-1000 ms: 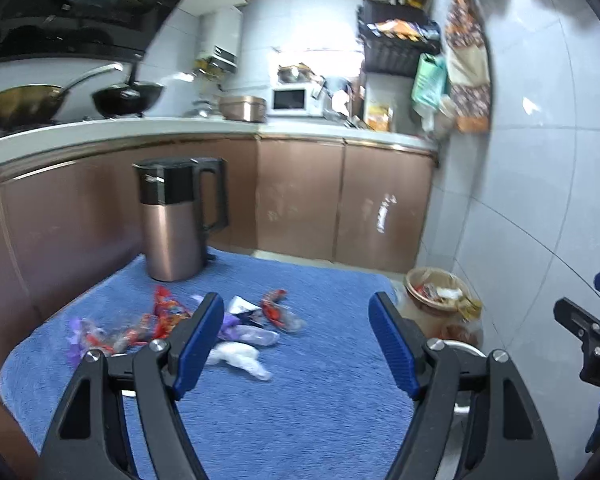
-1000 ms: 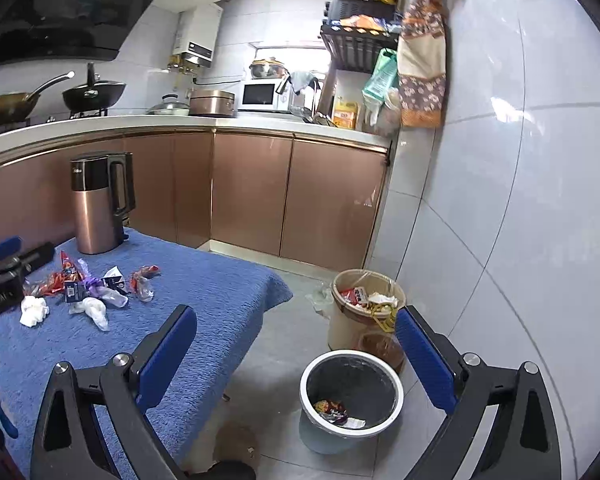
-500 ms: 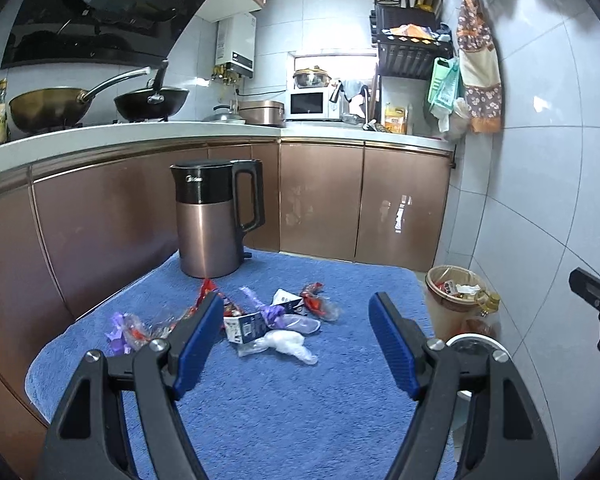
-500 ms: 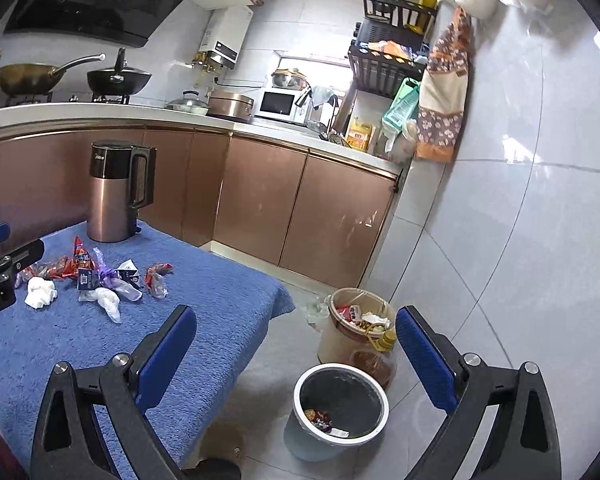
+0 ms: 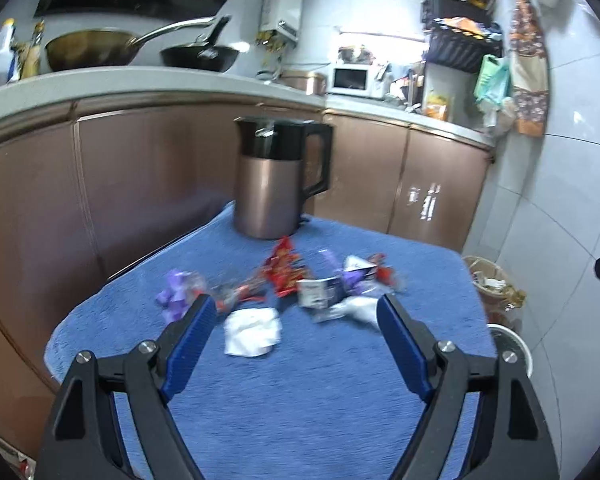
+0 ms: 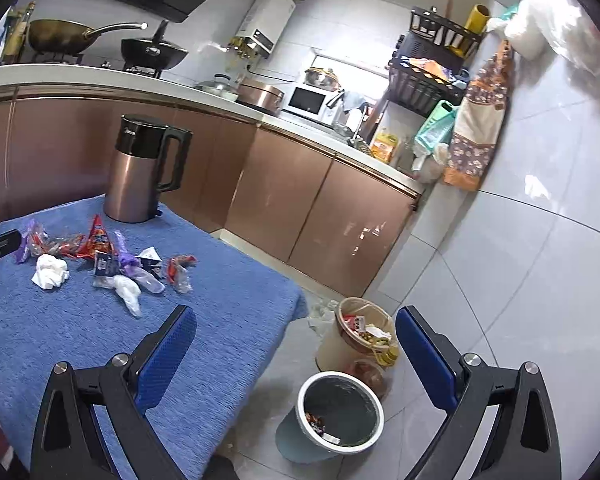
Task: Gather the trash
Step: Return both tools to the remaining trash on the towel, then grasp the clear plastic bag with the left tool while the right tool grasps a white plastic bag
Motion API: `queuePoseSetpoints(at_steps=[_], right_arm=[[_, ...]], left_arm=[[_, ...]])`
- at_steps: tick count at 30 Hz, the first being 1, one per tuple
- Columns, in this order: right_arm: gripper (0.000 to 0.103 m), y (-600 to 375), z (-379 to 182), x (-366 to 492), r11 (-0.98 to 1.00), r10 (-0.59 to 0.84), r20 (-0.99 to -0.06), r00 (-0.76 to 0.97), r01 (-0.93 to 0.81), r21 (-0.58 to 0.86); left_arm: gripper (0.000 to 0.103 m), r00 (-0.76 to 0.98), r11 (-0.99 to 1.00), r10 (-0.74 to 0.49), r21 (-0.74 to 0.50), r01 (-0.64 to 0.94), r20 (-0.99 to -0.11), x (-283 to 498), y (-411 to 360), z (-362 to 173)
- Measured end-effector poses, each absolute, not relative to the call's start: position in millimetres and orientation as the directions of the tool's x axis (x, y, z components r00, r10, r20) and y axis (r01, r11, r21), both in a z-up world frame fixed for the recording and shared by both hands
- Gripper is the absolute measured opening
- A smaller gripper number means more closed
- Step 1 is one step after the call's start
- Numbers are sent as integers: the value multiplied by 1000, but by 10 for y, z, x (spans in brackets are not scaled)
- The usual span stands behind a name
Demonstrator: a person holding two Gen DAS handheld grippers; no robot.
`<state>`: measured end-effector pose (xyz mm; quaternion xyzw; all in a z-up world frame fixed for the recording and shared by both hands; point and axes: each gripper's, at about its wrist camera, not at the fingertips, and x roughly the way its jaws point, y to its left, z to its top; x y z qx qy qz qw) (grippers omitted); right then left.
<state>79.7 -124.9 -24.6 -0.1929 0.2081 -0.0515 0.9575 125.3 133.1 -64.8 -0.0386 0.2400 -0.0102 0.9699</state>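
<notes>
Approach step: left gripper [image 5: 292, 316] spread wide, empty, aimed at white tissue wad [image 5: 253, 330], view slightly blurred; right gripper [image 6: 296, 336] also agape, idle. Next: descend, pinch.

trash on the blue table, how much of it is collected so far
Done: a few scraps lie in the grey bin on the floor. In hand: nothing; the left gripper and right gripper are both open and empty. Left: the crumpled tissue, red wrapper and other litter remain on the table.
</notes>
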Motion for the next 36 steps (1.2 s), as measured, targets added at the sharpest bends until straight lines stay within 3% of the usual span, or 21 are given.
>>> queuePoseSetpoints(at_steps=[5,13,20,22,25,29,36], right_arm=[[101,-1088,-277,952,926,-125,-407,905,-41,-375],[100,-1062,-515,1442,966,46,-545,837,-177,-189],[73,-885,-880,1894,937,227,-651,724,-344,-55],[68,-813,-980,1990,925,251,-671,698,-378,-47],[65,-708,-1134,2144,902,283,-700,656,-429,-38],[64,-606,-1317,2382,877,339,-723,602,-480,12],[59,-520,-1566,2758,857,409,-742,532,-504,111]], left_arm=[[82,851,993,11,-92,-70,-526,1340,1837,-796],[79,788,982,11,-141,-123,-615,1447,2432,-1060],[69,763,983,-88,-180,-38,-641,1758,2421,-1181],[62,759,981,-110,-193,-21,-641,1900,2430,-1195],[52,764,977,-147,-211,15,-628,2060,2438,-1172],[51,765,978,-201,-165,126,-612,2351,2338,-1059],[51,637,968,-195,-41,249,-746,3046,2041,-1291]])
